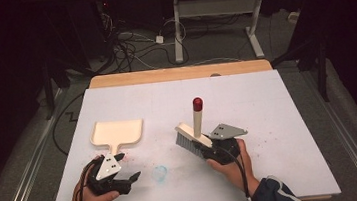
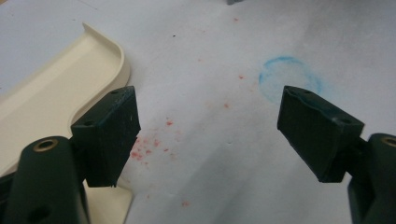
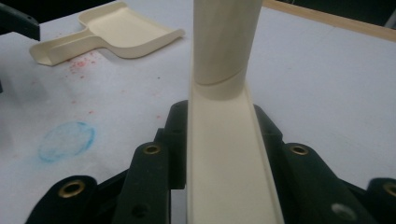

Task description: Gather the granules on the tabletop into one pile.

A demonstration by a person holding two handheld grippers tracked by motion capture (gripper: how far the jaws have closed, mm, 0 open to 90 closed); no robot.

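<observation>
A cream dustpan (image 1: 117, 131) (image 2: 51, 98) (image 3: 122, 29) lies flat on the white sheet, its short handle pointing toward me. My left gripper (image 1: 128, 167) (image 2: 210, 135) hovers open just right of that handle, with nothing between its jaws. Under and around it lie red crumbs (image 1: 133, 158) (image 2: 148, 145) (image 3: 82, 62). My right gripper (image 1: 208, 150) (image 3: 222, 122) is shut on the cream back of a hand brush (image 1: 188, 137) (image 3: 225, 158). The brush's grey bristles point down and left, and its handle with a red cap (image 1: 197, 103) stands up.
A faint blue ring (image 1: 159, 173) (image 2: 290, 77) (image 3: 66, 141) is drawn on the sheet between the two grippers. The white sheet (image 1: 269, 121) covers a wooden table whose far edge (image 1: 178, 73) shows. Beyond it are floor cables and a desk frame.
</observation>
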